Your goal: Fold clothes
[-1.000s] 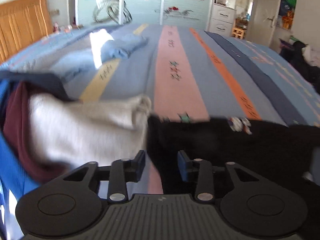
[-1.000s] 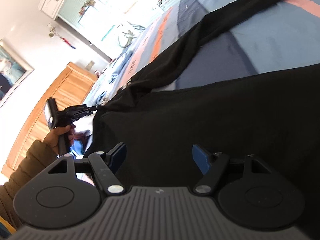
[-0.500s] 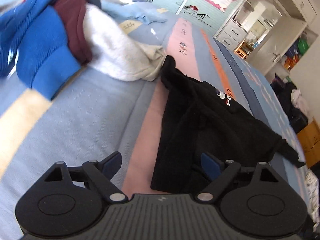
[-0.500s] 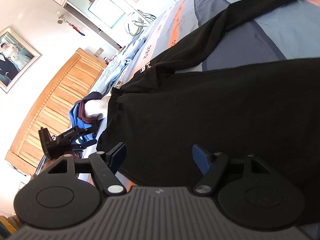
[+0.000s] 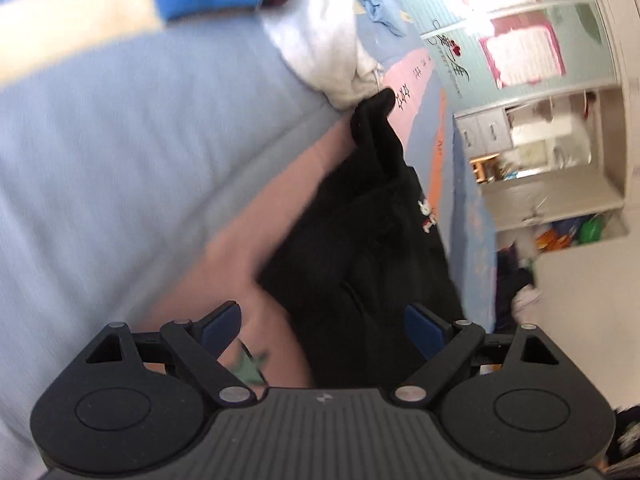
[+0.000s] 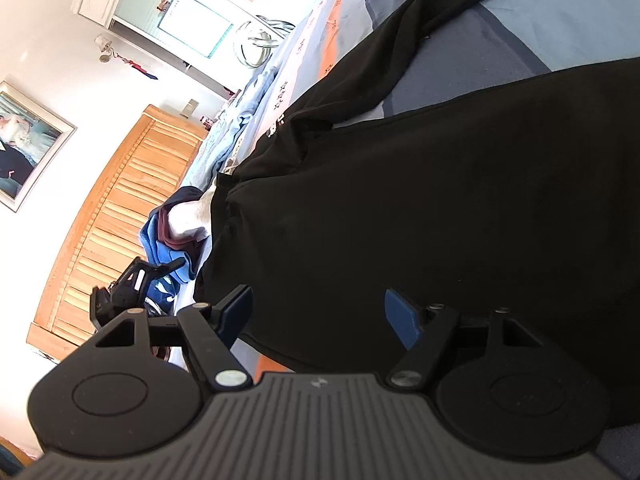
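Left wrist view: the left gripper [image 5: 320, 326], jaws spread and empty, is hovering over the black garment's [image 5: 368, 240] bunched sleeve on the striped bed [image 5: 120, 168]. The right gripper [image 6: 318, 312], also open, is gripping nothing. Folding is barely starting; the body is lying flat, unfolded.

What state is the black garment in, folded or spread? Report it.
Mostly spread. The black garment lies flat over the striped bedspread, one sleeve stretched out; its near sleeve is bunched. No neat fold yet.
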